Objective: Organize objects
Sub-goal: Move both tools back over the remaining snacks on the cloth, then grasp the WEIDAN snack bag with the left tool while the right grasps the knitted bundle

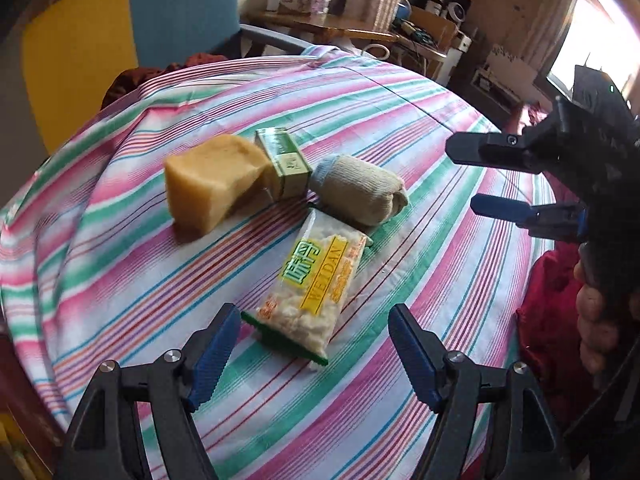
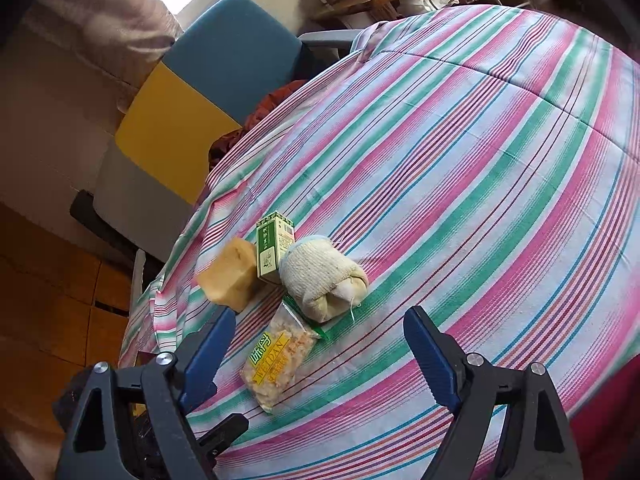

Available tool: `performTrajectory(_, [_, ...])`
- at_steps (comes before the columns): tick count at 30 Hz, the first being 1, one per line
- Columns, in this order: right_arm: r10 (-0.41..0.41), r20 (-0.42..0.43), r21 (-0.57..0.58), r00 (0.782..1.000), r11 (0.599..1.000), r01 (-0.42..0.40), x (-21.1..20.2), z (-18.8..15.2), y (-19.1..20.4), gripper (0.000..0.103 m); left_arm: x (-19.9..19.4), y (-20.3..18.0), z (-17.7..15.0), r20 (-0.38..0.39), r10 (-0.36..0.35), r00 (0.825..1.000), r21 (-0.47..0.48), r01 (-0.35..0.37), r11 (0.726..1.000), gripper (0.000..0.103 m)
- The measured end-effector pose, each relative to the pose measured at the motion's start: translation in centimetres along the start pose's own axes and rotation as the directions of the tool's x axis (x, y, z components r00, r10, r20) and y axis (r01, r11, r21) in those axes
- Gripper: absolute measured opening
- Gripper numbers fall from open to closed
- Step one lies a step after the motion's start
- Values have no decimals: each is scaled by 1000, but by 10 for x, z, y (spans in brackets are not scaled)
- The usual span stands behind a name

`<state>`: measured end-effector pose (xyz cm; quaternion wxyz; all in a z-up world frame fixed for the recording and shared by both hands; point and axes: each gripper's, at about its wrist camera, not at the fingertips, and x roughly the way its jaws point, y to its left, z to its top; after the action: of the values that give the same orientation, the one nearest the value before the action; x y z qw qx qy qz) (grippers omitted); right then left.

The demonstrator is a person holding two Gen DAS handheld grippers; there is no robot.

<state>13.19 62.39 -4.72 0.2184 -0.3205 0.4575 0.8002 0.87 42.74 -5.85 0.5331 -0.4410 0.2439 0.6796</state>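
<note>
Four objects lie grouped on the striped cloth (image 1: 400, 128): a tan sponge block (image 1: 212, 184), a small green box (image 1: 284, 162), a rolled beige sock (image 1: 360, 188) and a clear snack packet (image 1: 316, 292) with a yellow label. My left gripper (image 1: 316, 344) is open, its fingers either side of the packet's near end, above it. My right gripper (image 2: 320, 344) is open and empty, above the cloth near the packet (image 2: 278, 364) and sock (image 2: 324, 280). The right gripper also shows in the left wrist view (image 1: 464, 176). The sponge (image 2: 230, 274) and box (image 2: 274, 250) stand behind.
The cloth (image 2: 480, 160) covers a rounded table. A blue and yellow chair (image 2: 208, 88) stands at its far edge. A wooden desk (image 1: 328, 28) with boxes and clutter is behind. A red fabric (image 1: 556, 320) hangs at the right edge.
</note>
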Motion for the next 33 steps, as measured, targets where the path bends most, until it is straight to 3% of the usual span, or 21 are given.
performTrajectory(9, [1,-10,14,1000,1000,0,4,1,-3,87,49,-8,22,-89,35,995,96,-26,995,77])
performTrajectory(11, [-1,-13,19,1000,1000,1,5,1,-4,87,62,-2,23,-124,55,991,87,-44,995,65])
performTrajectory(13, [-3,-14,22,1000,1000,3,5,2,-4,87,58,5,21,-71,65,995,59,-61,996,44])
performTrajectory(15, [-9,-9,22,1000,1000,9,5,2,-4,87,53,15,17,-58,33,998,-11,-33,999,43])
performTrajectory(25, [-37,-7,9,999,999,37,7,1,-4,87,3,11,-66,47,128,991,-172,-118,978,43])
performTrajectory(33, [-74,-48,-54,996,996,72,18,-6,5,87,-24,0,-113,113,147,983,-178,-126,976,43])
